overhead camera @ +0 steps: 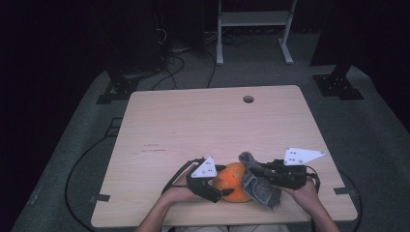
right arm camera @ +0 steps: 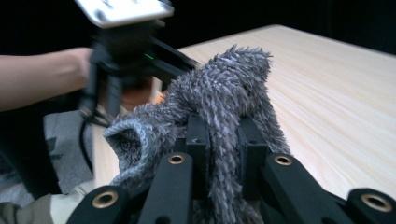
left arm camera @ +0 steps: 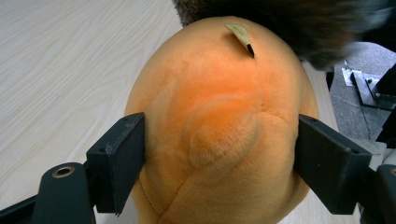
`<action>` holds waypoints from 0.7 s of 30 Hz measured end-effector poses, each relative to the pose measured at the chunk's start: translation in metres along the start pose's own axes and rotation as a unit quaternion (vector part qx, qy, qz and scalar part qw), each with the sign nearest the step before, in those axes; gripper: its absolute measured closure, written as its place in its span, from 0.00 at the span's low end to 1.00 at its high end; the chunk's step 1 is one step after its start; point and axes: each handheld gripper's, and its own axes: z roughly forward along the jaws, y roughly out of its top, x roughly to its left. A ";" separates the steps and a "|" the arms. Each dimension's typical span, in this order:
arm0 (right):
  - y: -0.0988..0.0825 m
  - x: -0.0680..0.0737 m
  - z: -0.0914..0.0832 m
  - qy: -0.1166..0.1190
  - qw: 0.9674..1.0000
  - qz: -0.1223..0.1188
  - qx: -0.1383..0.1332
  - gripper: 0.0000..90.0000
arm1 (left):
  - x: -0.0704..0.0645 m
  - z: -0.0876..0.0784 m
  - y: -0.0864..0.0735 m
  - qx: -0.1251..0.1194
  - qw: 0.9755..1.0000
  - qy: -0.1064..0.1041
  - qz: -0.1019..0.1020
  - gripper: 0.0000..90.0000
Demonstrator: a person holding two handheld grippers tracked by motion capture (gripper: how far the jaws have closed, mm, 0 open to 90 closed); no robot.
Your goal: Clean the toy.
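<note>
An orange plush toy (overhead camera: 234,181) lies near the table's front edge. My left gripper (overhead camera: 221,182) reaches it from the left, one jaw on each side. In the left gripper view both black pads (left arm camera: 122,156) press the flanks of the plush toy (left arm camera: 219,116), which has a small tan tag on top. A grey fuzzy cloth (overhead camera: 259,186) drapes over the toy's right side. My right gripper (overhead camera: 261,175) is shut on it. In the right gripper view the cloth (right arm camera: 229,88) is pinched between the closed jaws of the gripper (right arm camera: 223,135) and hangs lifted off the wood.
The light wooden table (overhead camera: 193,121) has a round hole (overhead camera: 248,99) near its far edge. Both hands work close to the front edge. Cables (overhead camera: 82,164) run over the grey floor at the left, and a white metal frame (overhead camera: 254,29) stands behind the table.
</note>
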 end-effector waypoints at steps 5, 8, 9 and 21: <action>-0.005 -0.003 0.015 -0.008 0.999 -0.006 0.034 0.86 | 0.000 0.001 -0.002 -0.004 1.000 0.003 -0.003 0.23; -0.010 -0.008 0.008 -0.020 0.999 0.003 0.041 0.86 | -0.001 0.002 0.000 -0.003 1.000 0.003 0.001 0.23; -0.014 -0.011 0.003 -0.032 0.998 0.004 0.048 0.86 | -0.003 0.002 0.000 -0.003 1.000 0.004 0.004 0.23; -0.005 0.003 0.010 -0.031 0.998 -0.032 0.051 0.86 | 0.000 0.000 0.002 -0.014 1.000 0.017 -0.014 0.11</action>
